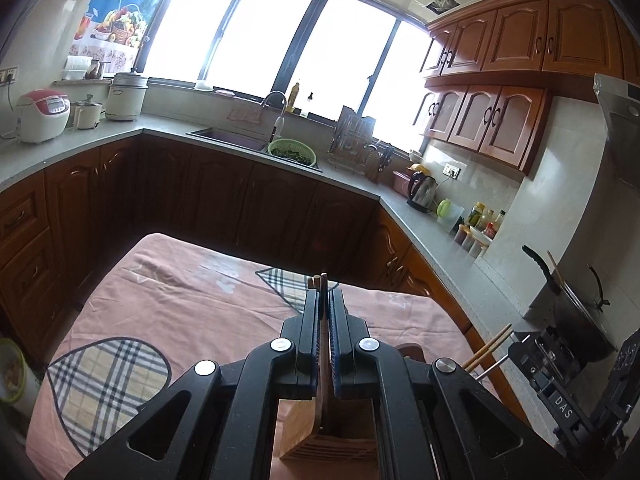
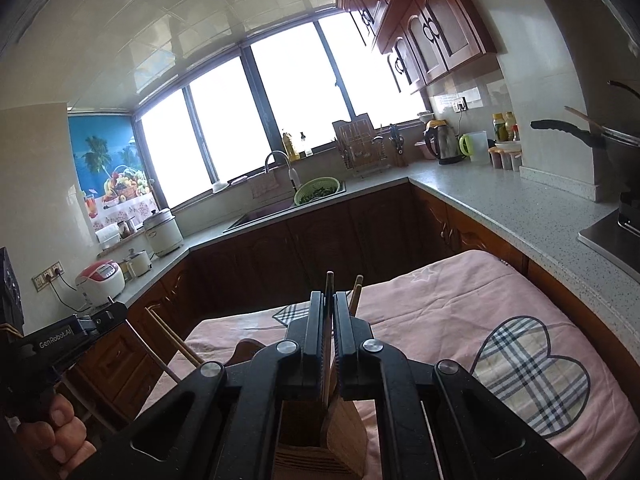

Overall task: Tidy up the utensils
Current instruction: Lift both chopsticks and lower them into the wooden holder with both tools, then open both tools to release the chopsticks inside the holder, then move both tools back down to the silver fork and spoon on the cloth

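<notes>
Chopsticks point(image 2: 329, 292) | both grippers, left point(image 1: 325, 300) and right point(image 2: 329, 304), pinched nearly closed on sticks, probably chopsticks | held upright over holder point(image 2: 316, 440) so they drop in

A wooden utensil holder point(image 1: 320, 436) stands on the cloth-covered desk point(image 1: 192, 300), directly below the left tool point(image 1: 325, 300), and chopsticks point(image 1: 486, 346) jut up to its right. Behind the desk runs the counter: sink point(image 1: 232, 138) centre, kettle point(image 1: 422, 190) right, rice cooker point(image 1: 42, 116) left.

Slim wooden chopsticks point(image 1: 323, 286) upright over a slatted bamboo utensil holder point(image 1: 320, 432) on pink cloth
</notes>
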A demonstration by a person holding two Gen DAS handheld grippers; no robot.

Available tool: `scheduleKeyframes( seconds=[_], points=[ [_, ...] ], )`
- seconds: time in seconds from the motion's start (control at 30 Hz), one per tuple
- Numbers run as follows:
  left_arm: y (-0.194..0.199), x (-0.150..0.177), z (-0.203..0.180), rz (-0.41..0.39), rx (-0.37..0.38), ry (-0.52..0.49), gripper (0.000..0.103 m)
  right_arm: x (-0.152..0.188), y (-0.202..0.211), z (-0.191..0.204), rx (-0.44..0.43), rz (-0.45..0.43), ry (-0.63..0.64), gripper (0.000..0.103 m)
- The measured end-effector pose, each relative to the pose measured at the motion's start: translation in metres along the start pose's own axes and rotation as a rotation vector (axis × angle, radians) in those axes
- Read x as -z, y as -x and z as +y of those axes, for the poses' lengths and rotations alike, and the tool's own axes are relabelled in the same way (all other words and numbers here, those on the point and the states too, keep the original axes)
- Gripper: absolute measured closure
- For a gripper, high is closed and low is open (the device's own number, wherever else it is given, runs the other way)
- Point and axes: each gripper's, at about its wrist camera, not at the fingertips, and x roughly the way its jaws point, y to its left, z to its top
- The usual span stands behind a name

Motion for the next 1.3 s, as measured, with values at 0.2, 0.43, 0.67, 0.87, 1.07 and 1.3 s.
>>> scheduleKeyframes(
  seconds=[0.2, 0.43, 0.67, 0.87, 1.07, 1.3],
  points=[
    [-0.024, 0.001, -0.002, 0.041, -0.007, -0.004, 0.1, 0.009, -0.01, -0.005, 0.003, 0.029, -0.013, 0.099],
    [-0.031, -0.003, 0.003, 0.057, -0.018, -0.005, 0.099, 0.006, -0.012, -0.005, -0.004, 0.045, -0.016, 0.099],
    [-0.024, -0.001, 0.009, 0.063, -0.017, -0.013, 0.099, 0.005, -0.012, -0.004, -0.005, 0.053, -0.017, 0.098],
    [-0.021, 0.001, 0.013, 0.09, 0.01, -0.012, 0.086, 0.007, -0.011, -0.007, -0.023, 0.06, -0.034, 0.089],
    [0.0, 0.004, 0.017, 0.075, 0.004, 0.003, 0.049, 0.009, 0.004, -0.014, -0.039, 0.043, -0.07, 0.047],
    [0.047, 0.022, 0.024, 0.045, 0.004, 0.025, 0.014, 0.012, 0.036, -0.023, -0.052, 0.006, -0.094, 0.004]
  ],
)
